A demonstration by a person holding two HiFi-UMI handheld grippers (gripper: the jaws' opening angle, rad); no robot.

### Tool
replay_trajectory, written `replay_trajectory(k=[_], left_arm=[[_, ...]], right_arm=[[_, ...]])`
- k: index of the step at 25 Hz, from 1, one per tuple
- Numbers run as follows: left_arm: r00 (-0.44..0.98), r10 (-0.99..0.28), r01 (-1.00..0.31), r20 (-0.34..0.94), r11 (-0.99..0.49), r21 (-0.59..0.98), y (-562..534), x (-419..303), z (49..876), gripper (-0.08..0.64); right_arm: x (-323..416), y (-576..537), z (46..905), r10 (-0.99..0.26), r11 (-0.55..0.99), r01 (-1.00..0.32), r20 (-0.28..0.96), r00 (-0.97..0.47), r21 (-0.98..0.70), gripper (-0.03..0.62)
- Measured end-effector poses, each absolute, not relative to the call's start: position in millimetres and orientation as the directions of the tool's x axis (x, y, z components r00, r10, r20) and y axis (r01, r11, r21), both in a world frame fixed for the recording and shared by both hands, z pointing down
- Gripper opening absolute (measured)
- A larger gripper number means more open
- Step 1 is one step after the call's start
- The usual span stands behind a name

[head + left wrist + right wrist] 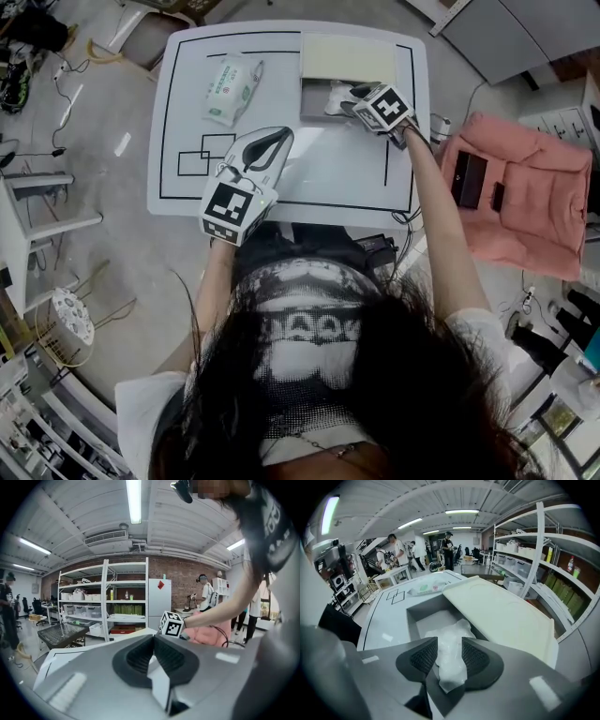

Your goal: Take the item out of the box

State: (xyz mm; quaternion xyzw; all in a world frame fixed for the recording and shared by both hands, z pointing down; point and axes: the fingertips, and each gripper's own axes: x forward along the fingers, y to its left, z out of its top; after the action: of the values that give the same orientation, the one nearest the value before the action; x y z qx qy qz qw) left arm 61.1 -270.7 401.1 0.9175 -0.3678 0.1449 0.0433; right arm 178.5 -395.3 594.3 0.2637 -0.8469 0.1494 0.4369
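Right gripper (pixel 450 641) closed on the bagged item (pixel 446 632) over the open box (pixel 417 616).

Jaws pinch the near end of the crinkly clear bag, pads on either side w/ film bunched btwn them. The grip sits on loose film, prob. because a soft bag offers no firm edge. Item hangs mostly within the box's outline, i.e. not yet lifted clear; whether its far end rests on the grey floor can't be told. Lid (pixel 499 606) is folded back on the far side, leaving the mouth free for a straight upward pull. Left gripper (pixel 153 638) has its jaws together at the tips, nothing btwn them. It is held over bare table (pixel 328 178), apart from the box: out of the way, yet free to steady the box if it rides up. Wipes pack (pixel 230 89) lies left of the box.
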Motion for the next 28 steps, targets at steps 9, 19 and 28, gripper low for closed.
replay_trajectory(k=[9, 19, 28], left_arm=[[0.656, -0.695, -0.72, 0.295, -0.693, -0.031, -265.5, 48.1, 399.1, 0.0], [0.63, -0.717, -0.745, 0.298, -0.666, -0.029, -260.4, 37.4, 398.9, 0.0], [0.634, -0.713, -0.74, 0.301, -0.671, -0.031, -254.7, 43.9, 397.3, 0.0]], right_arm=[[177.5, -401.8, 620.5, -0.277, 0.807, -0.591, 0.881, -0.383, -0.003, 0.112], [178.7, -401.2, 616.5, -0.281, 0.753, -0.656, 0.874, -0.397, -0.056, 0.011], [174.4, -389.0, 564.6, -0.342, 0.776, -0.629, 0.802, -0.489, -0.053, 0.008]])
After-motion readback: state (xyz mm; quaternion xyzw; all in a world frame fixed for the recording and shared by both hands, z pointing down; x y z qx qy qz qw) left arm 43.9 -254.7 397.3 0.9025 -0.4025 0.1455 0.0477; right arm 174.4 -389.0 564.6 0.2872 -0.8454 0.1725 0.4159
